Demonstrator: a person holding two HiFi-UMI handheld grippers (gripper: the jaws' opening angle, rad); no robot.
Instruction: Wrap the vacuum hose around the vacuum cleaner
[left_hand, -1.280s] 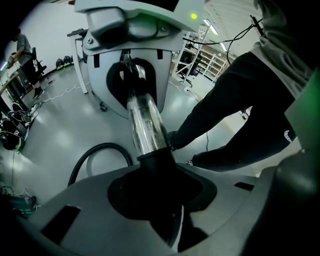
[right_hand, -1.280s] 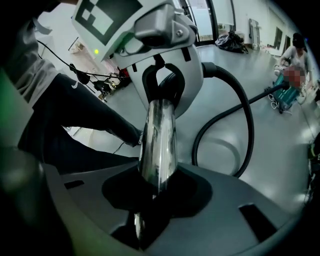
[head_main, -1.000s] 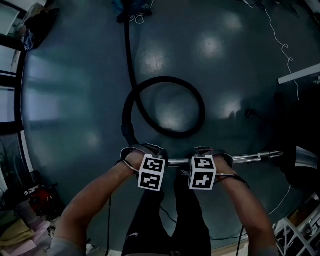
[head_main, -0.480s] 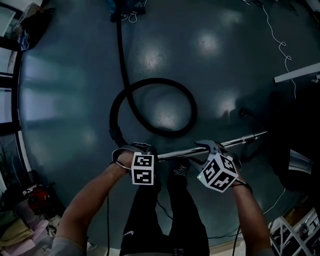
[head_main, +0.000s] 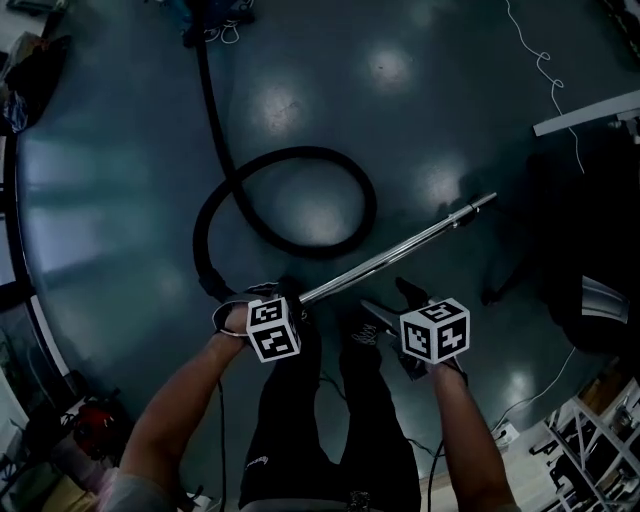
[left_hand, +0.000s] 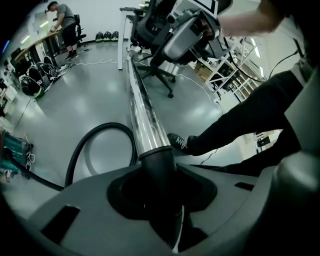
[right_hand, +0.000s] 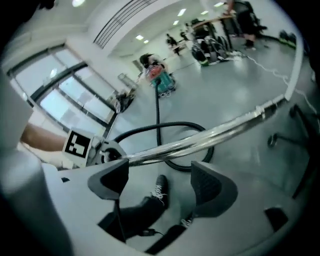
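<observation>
Lowest in the head view, the left gripper (head_main: 263, 297) is clamping the black cuff (left_hand: 159, 170) at the near end of the metal wand (head_main: 390, 258), its jaws pressing on it from both sides. I'd say that is so one hand is steering the stiff end while the hose follows. Just to its right, the right gripper (head_main: 392, 306) is standing spread wide. Its jaws have just been opening, and nothing is sitting between them but floor and the person's shoe (right_hand: 159, 189), while the wand is crossing just beyond the pads. That hand is looking free for a fresh hold. Further up the frame, the vacuum hose (head_main: 366, 200) is lying in one loose loop on the floor at centre, then running toward the upper left. There a teal shape, probably the vacuum cleaner (right_hand: 161, 82), is being cut by the top edge. The gripper is hiding where the hose is joining the cuff.
</observation>
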